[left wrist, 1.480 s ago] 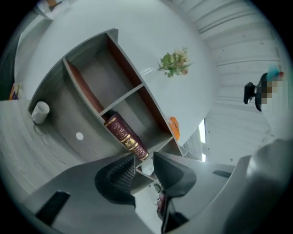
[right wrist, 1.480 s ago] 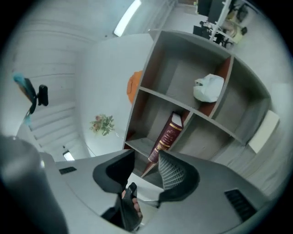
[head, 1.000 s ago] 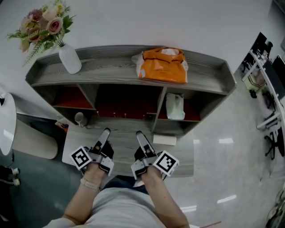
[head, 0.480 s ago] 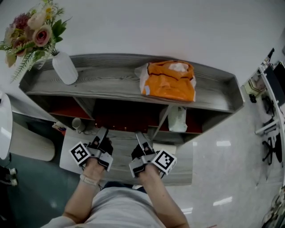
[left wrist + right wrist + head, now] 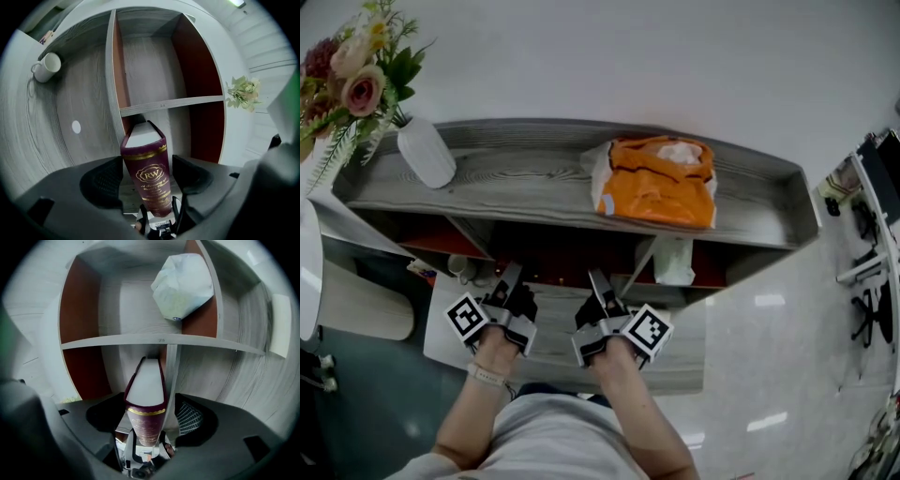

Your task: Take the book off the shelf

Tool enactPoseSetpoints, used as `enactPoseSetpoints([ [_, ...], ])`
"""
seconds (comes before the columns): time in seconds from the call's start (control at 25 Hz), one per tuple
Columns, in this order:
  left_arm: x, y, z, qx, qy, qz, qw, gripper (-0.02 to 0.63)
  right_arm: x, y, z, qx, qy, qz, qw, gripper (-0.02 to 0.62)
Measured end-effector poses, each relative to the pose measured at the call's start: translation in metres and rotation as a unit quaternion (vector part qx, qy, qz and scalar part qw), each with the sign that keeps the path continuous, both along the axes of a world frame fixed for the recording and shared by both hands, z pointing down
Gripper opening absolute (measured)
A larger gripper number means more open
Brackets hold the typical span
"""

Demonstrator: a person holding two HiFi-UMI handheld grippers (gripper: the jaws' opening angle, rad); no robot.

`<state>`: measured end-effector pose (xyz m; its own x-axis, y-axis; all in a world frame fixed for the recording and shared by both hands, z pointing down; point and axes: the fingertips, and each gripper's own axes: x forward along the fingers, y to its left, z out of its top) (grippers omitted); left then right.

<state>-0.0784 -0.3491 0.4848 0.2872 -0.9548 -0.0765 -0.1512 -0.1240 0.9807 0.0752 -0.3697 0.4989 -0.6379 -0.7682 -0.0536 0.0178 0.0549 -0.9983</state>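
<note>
A maroon book [image 5: 146, 180] with a gold RW crest on its spine faces the left gripper view, pale page edge on top. It lies against the floor board of the shelf's [image 5: 534, 169] middle compartment. My left gripper [image 5: 146, 160] has just been opening, and its jaws stand clear on either side of the book. In the right gripper view a maroon book [image 5: 147, 385] sits between the jaws of my right gripper [image 5: 150, 399], also untouched. From the head view, the left gripper [image 5: 510, 277] and right gripper [image 5: 598, 281] reach under the top board, which hides the book.
On the top board stand a white vase of flowers [image 5: 427, 155] and an orange bag [image 5: 656, 183]. A white bag [image 5: 183, 284] fills the right compartment. A white mug [image 5: 46, 68] stands on the lower ledge [image 5: 553, 342] at the left. Office furniture stands far right.
Both grippers have moved forward toward the shelf, and their fingertips now lie under the top board's front edge. The head view has closed in on the shelf.
</note>
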Motion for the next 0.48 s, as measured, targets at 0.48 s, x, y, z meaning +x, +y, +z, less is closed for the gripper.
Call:
enactPoseSetpoints([
  [0.48,-0.0019,-0.0014,0.0073,-0.014,0.025,0.006,0.9996,0.272,-0.0052,-0.0020,0.0019,-0.013,-0.016,-0.008,1.000,0.261],
])
